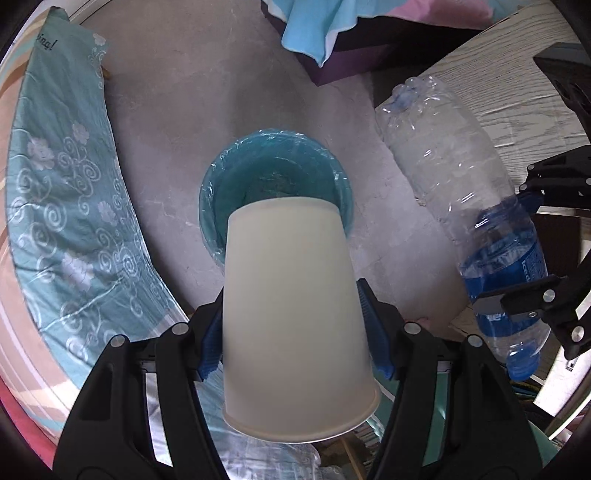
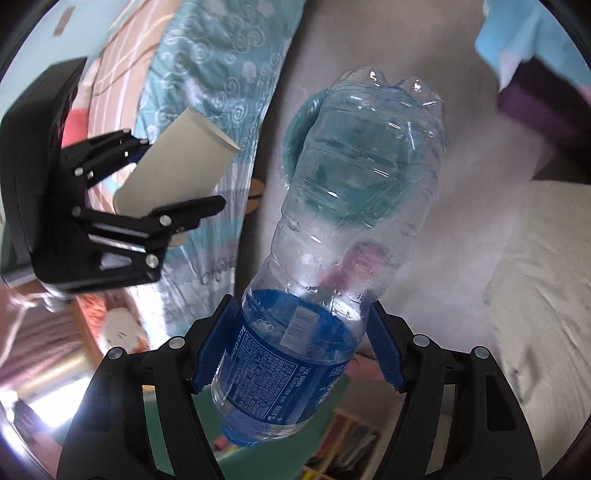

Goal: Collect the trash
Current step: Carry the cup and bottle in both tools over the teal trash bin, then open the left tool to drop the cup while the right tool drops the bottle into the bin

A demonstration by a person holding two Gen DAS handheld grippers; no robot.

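My left gripper (image 1: 291, 314) is shut on a white paper cup (image 1: 295, 314), held with its base pointing down. Right below the cup stands a round bin with a blue liner (image 1: 258, 170) on the floor. To the right, my right gripper (image 1: 509, 251) is shut on a clear plastic bottle with a blue label (image 1: 443, 166). In the right wrist view the blue pads (image 2: 216, 347) press on the labelled part of the bottle (image 2: 354, 192), whose base points toward the bin (image 2: 299, 122). The left gripper (image 2: 166, 181) with the cup (image 2: 177, 166) hangs to the left.
A bed with a teal floral cover (image 1: 62, 184) curves along the left. A wood-grain table (image 1: 517, 92) stands on the right. A blue cloth (image 1: 314, 26) hangs over a purple box (image 1: 351, 62) at the back. The floor (image 1: 166, 110) around the bin is grey and marbled.
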